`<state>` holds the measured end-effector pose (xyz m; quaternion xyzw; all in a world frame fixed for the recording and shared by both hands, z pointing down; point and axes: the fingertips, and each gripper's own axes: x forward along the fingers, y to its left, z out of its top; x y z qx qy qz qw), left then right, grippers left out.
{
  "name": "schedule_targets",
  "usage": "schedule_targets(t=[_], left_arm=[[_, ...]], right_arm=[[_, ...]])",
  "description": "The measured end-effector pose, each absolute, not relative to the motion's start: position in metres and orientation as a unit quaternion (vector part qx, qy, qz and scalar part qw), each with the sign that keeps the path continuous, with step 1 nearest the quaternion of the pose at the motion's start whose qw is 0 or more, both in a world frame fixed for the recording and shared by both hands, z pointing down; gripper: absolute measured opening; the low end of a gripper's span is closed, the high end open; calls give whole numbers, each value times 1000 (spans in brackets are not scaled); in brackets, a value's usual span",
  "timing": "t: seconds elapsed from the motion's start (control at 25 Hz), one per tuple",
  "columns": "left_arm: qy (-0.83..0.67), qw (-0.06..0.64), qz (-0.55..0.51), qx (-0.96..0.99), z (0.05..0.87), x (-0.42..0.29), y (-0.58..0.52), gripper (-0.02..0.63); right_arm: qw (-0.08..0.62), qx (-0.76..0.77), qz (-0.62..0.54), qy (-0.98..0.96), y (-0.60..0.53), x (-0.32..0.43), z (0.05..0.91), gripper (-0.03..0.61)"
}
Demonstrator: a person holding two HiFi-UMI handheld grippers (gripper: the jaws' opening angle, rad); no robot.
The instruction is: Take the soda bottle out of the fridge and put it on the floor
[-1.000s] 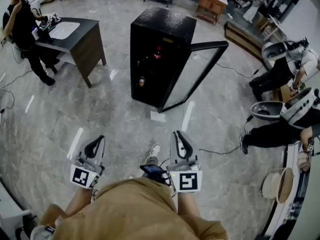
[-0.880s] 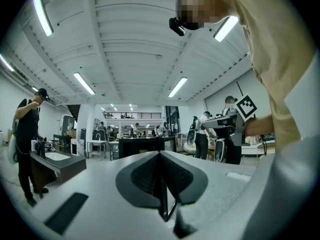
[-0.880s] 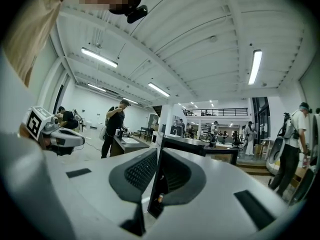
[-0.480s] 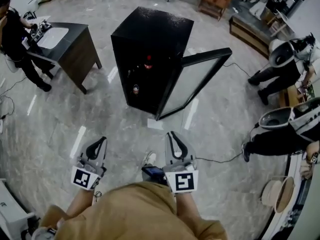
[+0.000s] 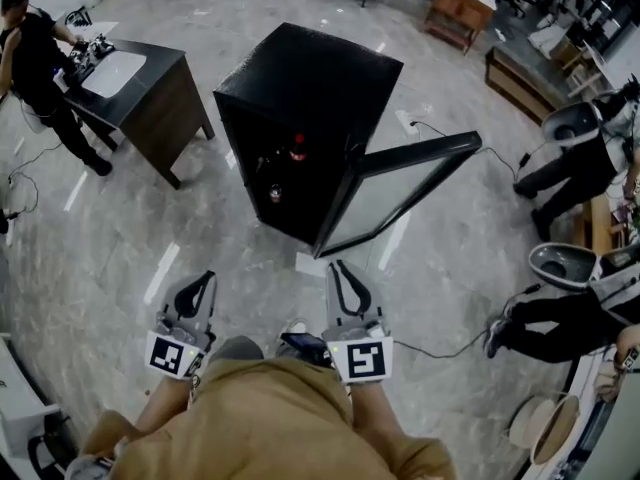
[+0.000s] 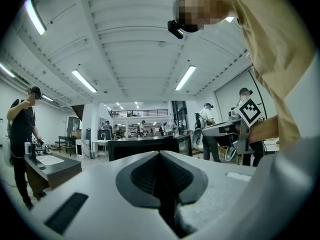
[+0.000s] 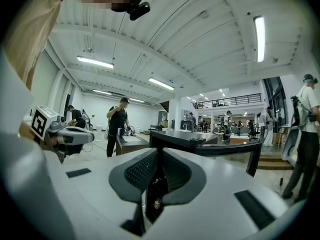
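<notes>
The black fridge [image 5: 300,78] stands on the floor ahead, its glass door [image 5: 400,193] swung open to the right. On an upper shelf inside stands a red-capped soda bottle [image 5: 297,150], with a smaller container [image 5: 275,193] on a shelf below. My left gripper [image 5: 203,278] and right gripper [image 5: 337,266] are held level in front of me, both shut and empty, well short of the fridge. In the left gripper view the left gripper's [image 6: 160,154] jaws meet, with the fridge [image 6: 142,146] beyond. The right gripper [image 7: 159,151] points at the fridge [image 7: 175,138] and its door [image 7: 235,154].
A dark desk [image 5: 150,83] with a person [image 5: 35,48] beside it stands at the left. Two more people [image 5: 590,158] with equipment are at the right. A cable [image 5: 440,353] and a white sheet [image 5: 312,264] lie on the marble floor near the door.
I have walked closer to the fridge, which now looms larger and nearer to both grippers. Both grippers stayed shut and side by side.
</notes>
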<state>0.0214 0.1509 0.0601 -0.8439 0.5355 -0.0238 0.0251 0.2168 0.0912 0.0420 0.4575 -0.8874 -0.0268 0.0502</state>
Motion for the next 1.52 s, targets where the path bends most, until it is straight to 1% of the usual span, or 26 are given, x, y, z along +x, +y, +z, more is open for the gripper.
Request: schedule_targets(t=[0.16, 0.28, 0.52, 0.8, 0.96, 1.24, 1.28, 1.32, 1.36, 1.52], left_arm=[[549, 23, -27, -835, 61, 16, 137, 2], [554, 19, -26, -832, 65, 9, 126, 2], [536, 14, -10, -844, 71, -1, 98, 2], [521, 10, 1, -853, 67, -33, 70, 2], [509, -1, -5, -861, 79, -45, 58, 2], [495, -19, -17, -868, 110, -61, 39, 2], [494, -20, -16, -869, 113, -61, 35, 2], [491, -20, -15, -871, 115, -61, 31, 2], [488, -20, -14, -872, 118, -60, 26, 2], [481, -35, -18, -876, 135, -58, 9, 2]], right_arm=[[57, 440, -26, -896, 70, 208, 46, 5], [49, 433, -16, -900, 57, 198, 45, 5], [55, 445, 3, -894, 30, 180, 48, 5], [72, 454, 1, -888, 4, 143, 46, 5], [75, 466, -2, -882, -16, 130, 48, 4], [90, 482, 7, -871, -43, 117, 80, 7], [93, 484, 11, -870, -48, 116, 87, 27], [96, 485, 16, -869, -54, 115, 93, 84], [98, 487, 19, -868, -60, 114, 99, 96], [109, 492, 20, -863, -85, 106, 125, 92]])
